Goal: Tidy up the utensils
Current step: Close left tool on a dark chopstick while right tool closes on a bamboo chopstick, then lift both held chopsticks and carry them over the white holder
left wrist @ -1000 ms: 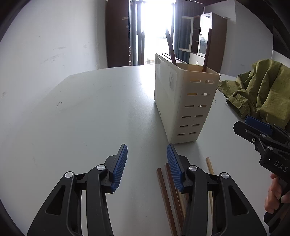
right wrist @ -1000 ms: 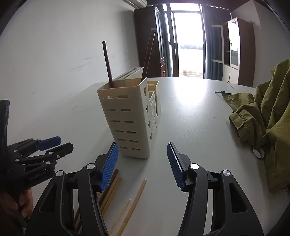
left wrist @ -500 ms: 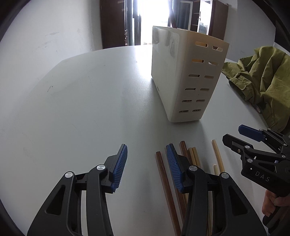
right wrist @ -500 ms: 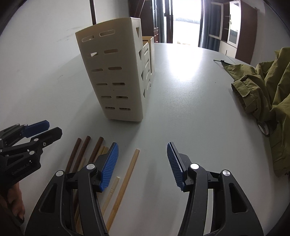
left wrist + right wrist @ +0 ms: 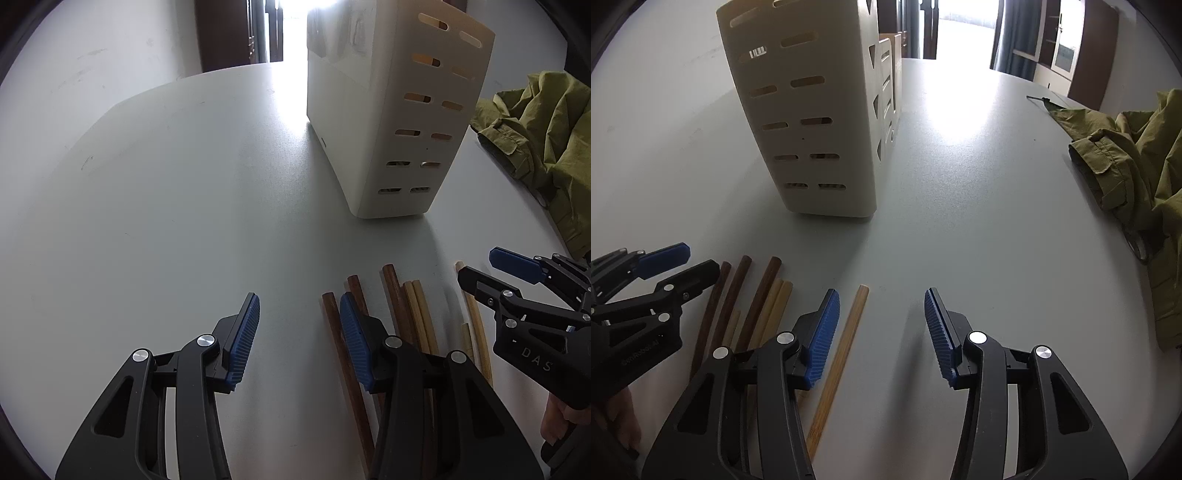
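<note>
Chopsticks (image 5: 764, 306) lie bunched on the tabletop (image 5: 979, 221) before the holder (image 5: 812, 110). Left gripper (image 5: 299, 332) half-open, empty; right gripper (image 5: 879, 328) closing on nothing. Crowding risks grabbing several sticks or scattering them.

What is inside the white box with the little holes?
The cream utensil holder shows only dim brownish shapes through its slots. Its top is cropped from both views, so what it holds stays hidden.
</note>
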Tool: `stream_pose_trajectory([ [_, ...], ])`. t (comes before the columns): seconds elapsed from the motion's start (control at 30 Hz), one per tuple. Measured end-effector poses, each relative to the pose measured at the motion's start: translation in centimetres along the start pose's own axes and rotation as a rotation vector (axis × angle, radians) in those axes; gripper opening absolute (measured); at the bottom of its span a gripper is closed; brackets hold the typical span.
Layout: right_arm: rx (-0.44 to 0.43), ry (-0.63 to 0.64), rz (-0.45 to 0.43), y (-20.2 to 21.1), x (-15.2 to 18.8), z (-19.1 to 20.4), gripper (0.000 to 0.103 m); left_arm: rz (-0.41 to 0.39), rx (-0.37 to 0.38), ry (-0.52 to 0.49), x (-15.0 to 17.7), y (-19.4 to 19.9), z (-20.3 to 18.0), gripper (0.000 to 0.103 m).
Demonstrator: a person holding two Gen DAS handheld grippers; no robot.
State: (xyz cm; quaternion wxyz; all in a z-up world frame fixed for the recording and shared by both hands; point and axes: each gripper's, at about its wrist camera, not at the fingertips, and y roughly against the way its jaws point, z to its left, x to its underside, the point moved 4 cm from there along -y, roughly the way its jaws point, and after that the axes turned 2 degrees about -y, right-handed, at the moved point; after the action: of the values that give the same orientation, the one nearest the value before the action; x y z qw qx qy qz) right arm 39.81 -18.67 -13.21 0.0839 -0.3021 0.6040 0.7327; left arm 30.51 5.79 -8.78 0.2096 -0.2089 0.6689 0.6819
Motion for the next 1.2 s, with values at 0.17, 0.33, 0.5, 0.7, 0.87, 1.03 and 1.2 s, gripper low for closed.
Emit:
stream_pose_trajectory([
  [0.17, 0.012, 0.015, 0.011, -0.3, 0.2, 0.3, 0.035, 0.016, 0.009, -0.007, -0.1, -0.9, -0.3, 0.045],
  [0.33, 0.014, 0.054, 0.022, -0.3, 0.2, 0.9, 0.026, 0.023, 0.004, -0.022, 0.0, -1.3, -0.5, 0.038],
  [0.5, 0.001, 0.066, 0.033, -0.1, 0.4, 1.8, 0.015, 0.036, 0.001, -0.036, 0.0, -1.3, -0.9, 0.015],
  [0.7, -0.025, 0.057, 0.041, 0.2, 0.5, 2.3, 0.007, 0.04, -0.003, -0.05, -0.1, -1.3, -1.1, 0.008],
  [0.87, -0.063, 0.034, 0.04, 0.2, 0.0, 2.1, 0.007, 0.024, 0.012, -0.046, -0.4, -0.7, -1.1, 0.007],
  [1.03, -0.079, 0.028, -0.005, 1.9, -0.9, 2.3, 0.007, -0.036, 0.021, -0.043, -1.6, 1.5, -1.1, 0.007],
  [1.2, -0.095, 0.026, -0.067, 4.5, -1.9, 2.4, 0.007, -0.111, 0.036, -0.038, -2.9, 4.7, -1.2, 0.007],
])
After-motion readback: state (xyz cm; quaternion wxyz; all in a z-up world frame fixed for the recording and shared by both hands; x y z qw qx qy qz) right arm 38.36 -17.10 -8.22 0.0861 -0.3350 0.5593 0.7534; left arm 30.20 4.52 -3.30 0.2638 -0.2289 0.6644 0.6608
